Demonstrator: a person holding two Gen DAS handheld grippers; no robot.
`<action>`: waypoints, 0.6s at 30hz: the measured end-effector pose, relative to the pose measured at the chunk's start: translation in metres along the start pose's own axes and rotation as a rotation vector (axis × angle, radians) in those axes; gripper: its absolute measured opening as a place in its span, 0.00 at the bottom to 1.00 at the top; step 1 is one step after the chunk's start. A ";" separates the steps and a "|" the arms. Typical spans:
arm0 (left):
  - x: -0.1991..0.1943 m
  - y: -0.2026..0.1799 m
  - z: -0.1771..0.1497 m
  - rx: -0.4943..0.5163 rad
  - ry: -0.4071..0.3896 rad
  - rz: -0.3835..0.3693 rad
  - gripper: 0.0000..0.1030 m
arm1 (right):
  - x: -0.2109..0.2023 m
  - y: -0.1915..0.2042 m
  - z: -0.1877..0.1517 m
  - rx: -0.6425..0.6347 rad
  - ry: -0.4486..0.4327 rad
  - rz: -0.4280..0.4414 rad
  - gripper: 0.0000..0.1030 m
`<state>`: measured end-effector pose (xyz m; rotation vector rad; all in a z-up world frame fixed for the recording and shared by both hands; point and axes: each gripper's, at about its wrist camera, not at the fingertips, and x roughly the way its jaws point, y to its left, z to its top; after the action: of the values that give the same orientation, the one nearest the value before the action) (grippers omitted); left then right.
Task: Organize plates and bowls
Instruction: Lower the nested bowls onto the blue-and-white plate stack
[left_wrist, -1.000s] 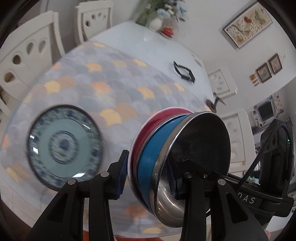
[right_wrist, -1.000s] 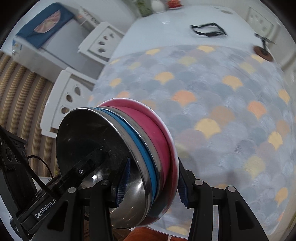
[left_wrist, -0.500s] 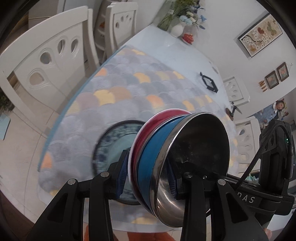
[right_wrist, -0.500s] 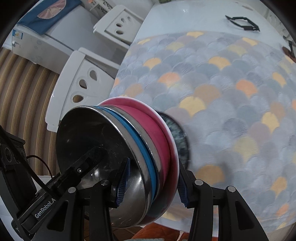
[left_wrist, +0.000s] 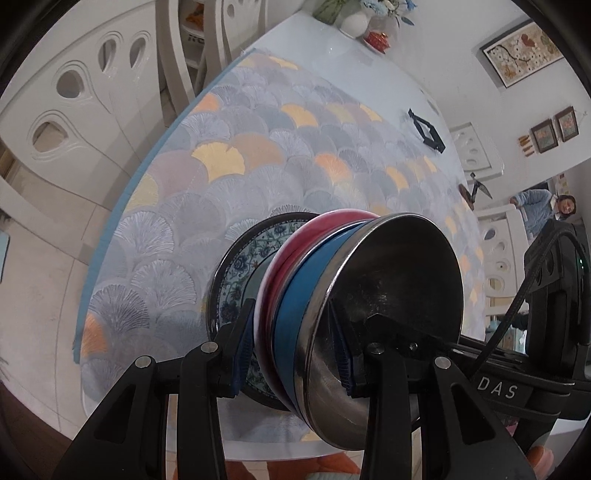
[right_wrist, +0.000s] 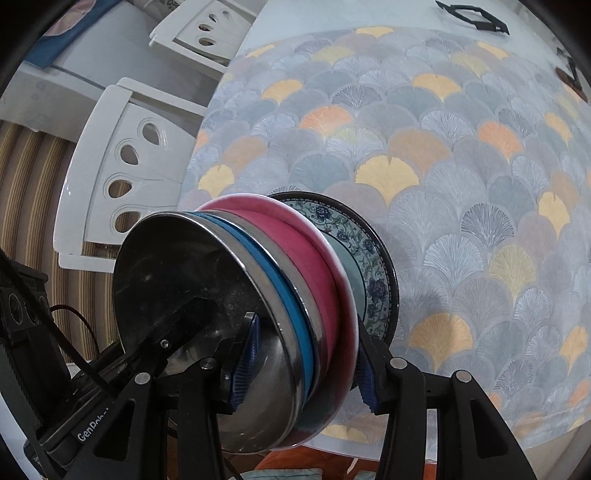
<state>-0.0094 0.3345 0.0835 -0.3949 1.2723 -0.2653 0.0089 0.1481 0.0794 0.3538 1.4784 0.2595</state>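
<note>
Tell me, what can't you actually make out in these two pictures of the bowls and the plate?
- Blue patterned plate: in both views the stack of bowls covers most of it, so whether the stack rests on it cannot be told.
- Number of bowls: only rims show, pink, blue and steel.
- Left gripper, right gripper: handles are cut off by the bottom edge.
- Small dark objects far on the table: too small to identify.

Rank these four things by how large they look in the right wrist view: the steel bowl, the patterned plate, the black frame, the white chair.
Largest to smallest, as they appear:
1. steel bowl, though it is closest to the camera, which enlarges it
2. white chair
3. patterned plate, partly hidden behind the pink bowl, so its place against the chair is unsure
4. black frame
</note>
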 end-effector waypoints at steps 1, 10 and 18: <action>0.001 0.000 0.001 0.004 0.005 0.003 0.33 | 0.001 0.000 0.001 -0.002 0.004 -0.003 0.46; 0.007 0.005 0.005 0.013 0.029 0.012 0.33 | 0.016 -0.008 0.008 0.031 0.041 0.049 0.49; 0.004 0.007 0.005 0.019 0.025 -0.009 0.33 | 0.016 -0.011 0.010 0.046 0.042 0.082 0.50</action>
<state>-0.0036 0.3400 0.0782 -0.3819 1.2919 -0.2906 0.0199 0.1431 0.0609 0.4491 1.5151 0.3008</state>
